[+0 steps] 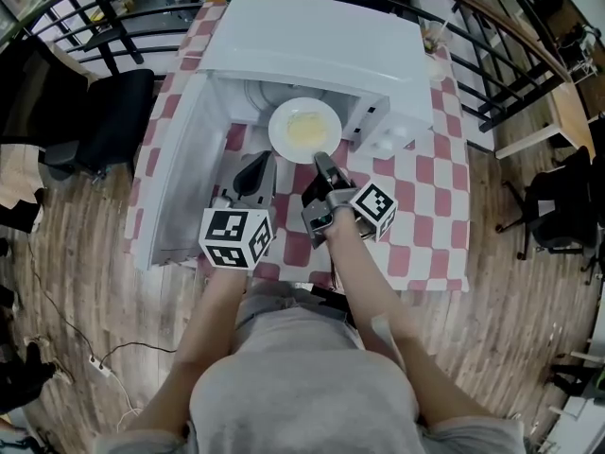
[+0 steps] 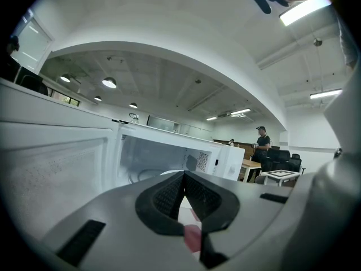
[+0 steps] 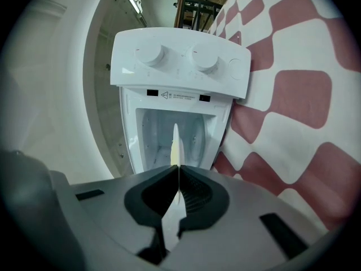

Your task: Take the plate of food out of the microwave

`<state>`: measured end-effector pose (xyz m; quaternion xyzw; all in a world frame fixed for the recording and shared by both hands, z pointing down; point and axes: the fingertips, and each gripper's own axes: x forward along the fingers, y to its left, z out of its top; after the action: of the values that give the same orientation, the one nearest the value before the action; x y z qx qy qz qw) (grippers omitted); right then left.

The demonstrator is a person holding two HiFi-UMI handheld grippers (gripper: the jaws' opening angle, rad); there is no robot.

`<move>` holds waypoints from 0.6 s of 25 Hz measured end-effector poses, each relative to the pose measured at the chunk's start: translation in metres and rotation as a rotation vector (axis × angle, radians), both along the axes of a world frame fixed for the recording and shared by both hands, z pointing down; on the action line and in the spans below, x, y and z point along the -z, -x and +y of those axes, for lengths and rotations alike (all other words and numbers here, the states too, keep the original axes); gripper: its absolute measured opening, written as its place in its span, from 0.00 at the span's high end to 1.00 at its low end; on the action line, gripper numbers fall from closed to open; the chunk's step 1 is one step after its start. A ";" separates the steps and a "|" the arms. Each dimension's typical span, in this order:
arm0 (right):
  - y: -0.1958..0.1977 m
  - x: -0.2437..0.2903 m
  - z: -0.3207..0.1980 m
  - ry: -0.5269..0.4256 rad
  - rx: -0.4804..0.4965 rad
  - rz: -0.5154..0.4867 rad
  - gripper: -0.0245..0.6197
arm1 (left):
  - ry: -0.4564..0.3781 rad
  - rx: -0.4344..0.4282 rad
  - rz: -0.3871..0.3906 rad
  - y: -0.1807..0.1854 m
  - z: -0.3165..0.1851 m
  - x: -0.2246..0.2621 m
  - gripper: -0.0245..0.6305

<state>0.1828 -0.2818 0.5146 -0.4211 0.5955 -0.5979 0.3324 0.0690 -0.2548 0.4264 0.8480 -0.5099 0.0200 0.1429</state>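
No word or number can be read. On the microwave [image 3: 179, 129], a thin strip [image 3: 180, 96] beside the two knobs [image 3: 151, 54] bears a triangle sign and print too small to read. Black-and-white square markers [image 1: 236, 237] cover the cubes on the left gripper [image 1: 257, 170] and right gripper [image 1: 322, 162].

I am holding my left gripper [image 2: 184, 175] before the microwave [image 2: 163, 151], jaws pressed together on nothing. Its door [image 2: 56, 168] is standing open at the microwave's left, and a person [image 2: 261, 143] is standing well beyond its right.
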 end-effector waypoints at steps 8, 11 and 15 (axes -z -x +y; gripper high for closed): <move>-0.002 0.020 0.010 -0.042 0.011 0.004 0.91 | -0.017 0.008 0.007 -0.005 0.005 0.004 0.96; 0.000 0.026 0.013 -0.045 0.006 0.004 0.91 | -0.024 0.013 0.008 -0.004 0.005 0.007 0.96; 0.001 0.031 0.020 -0.041 0.005 -0.003 0.91 | -0.033 0.024 0.008 -0.001 0.007 0.009 0.96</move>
<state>0.1818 -0.2616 0.4839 -0.4119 0.6083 -0.5871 0.3401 0.0701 -0.2474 0.4170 0.8443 -0.5196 0.0066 0.1311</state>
